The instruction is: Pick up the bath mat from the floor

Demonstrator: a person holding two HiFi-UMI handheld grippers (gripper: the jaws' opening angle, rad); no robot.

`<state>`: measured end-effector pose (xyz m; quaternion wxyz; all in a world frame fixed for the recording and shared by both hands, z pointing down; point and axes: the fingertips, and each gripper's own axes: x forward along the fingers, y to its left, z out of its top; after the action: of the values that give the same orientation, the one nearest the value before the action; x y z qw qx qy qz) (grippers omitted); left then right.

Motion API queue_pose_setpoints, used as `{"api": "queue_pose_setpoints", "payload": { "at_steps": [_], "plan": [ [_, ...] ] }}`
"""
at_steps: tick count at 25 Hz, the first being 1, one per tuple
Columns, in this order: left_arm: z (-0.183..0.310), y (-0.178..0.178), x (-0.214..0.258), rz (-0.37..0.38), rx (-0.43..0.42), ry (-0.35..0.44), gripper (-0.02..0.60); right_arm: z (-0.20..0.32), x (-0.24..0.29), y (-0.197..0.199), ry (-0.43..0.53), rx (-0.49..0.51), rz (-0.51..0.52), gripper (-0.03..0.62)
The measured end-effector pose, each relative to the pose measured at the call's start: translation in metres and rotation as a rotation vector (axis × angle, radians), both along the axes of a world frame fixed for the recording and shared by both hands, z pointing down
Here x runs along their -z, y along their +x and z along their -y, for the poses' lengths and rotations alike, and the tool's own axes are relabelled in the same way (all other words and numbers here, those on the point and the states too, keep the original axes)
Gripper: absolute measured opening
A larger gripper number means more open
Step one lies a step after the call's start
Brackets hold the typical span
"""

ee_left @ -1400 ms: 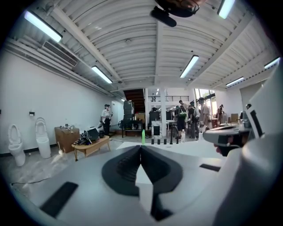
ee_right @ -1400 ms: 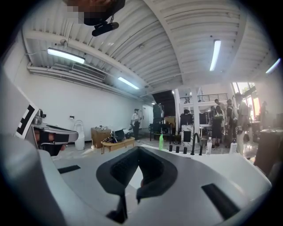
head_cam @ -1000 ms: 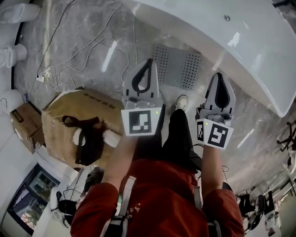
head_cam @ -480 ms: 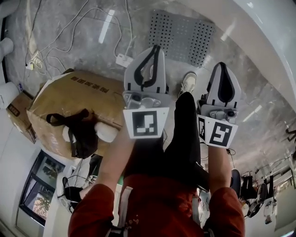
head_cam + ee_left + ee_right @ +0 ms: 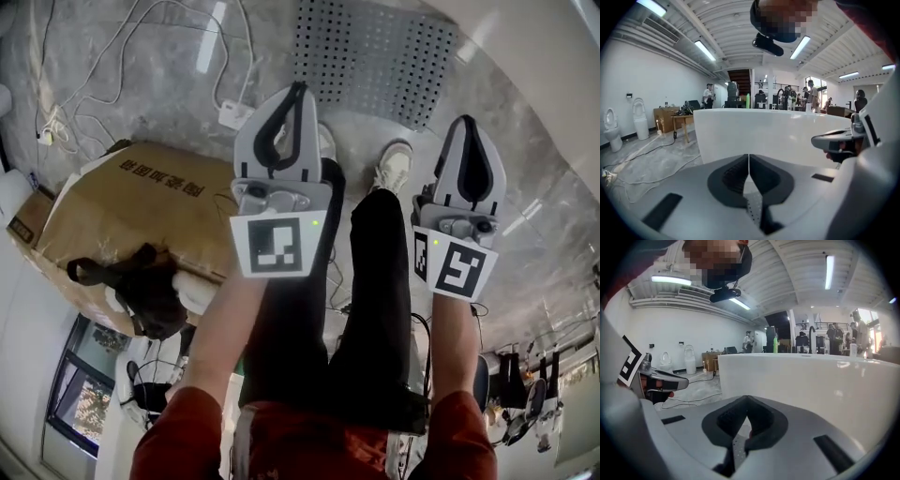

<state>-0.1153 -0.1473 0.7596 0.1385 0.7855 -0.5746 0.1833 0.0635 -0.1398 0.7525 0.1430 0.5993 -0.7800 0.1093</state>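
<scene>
Floor (image 5: 131, 84): grey stone with loose cables on it. I look steeply down at it.
Bathtub (image 5: 553, 47): white, along the upper right. Its wall fills the middle of both gripper views.
Cardboard box (image 5: 141, 202): on my left, well apart from the mat.
Bath mat (image 5: 375, 47): grey with many small holes, lying flat on the floor beside the bathtub, just ahead of the shoes (image 5: 394, 169). Nothing touches it.
Left gripper (image 5: 296, 94): jaws are together with nothing between them. It is well above the floor, and the tips point toward the near edge of the mat.
Right gripper (image 5: 466, 124): jaws are also pressed together and empty. From above, its tips point near the mat's right corner.
Done: I judge only the approach is made, since I face the mat.
Left to do: all the rest. I must part the jaws, go down to an edge, clamp it, and lift the mat off the floor.
</scene>
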Motion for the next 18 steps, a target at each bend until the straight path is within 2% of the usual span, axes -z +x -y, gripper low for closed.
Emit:
{"api": "queue_pose_setpoints", "payload": {
  "at_steps": [6,14,18],
  "plan": [
    [-0.006,-0.011,-0.071,0.015,0.04,-0.043,0.017,-0.009,-0.062,0.0,-0.05,-0.021,-0.003,0.012],
    [-0.022,-0.013,-0.16,0.036,0.001,-0.135,0.017,-0.028,-0.146,0.002,-0.132,-0.008,-0.037,0.012],
    [-0.032,-0.016,-0.202,0.07,-0.034,-0.189,0.017,-0.034,-0.183,0.006,-0.179,-0.016,-0.056,0.012]
  ]
}}
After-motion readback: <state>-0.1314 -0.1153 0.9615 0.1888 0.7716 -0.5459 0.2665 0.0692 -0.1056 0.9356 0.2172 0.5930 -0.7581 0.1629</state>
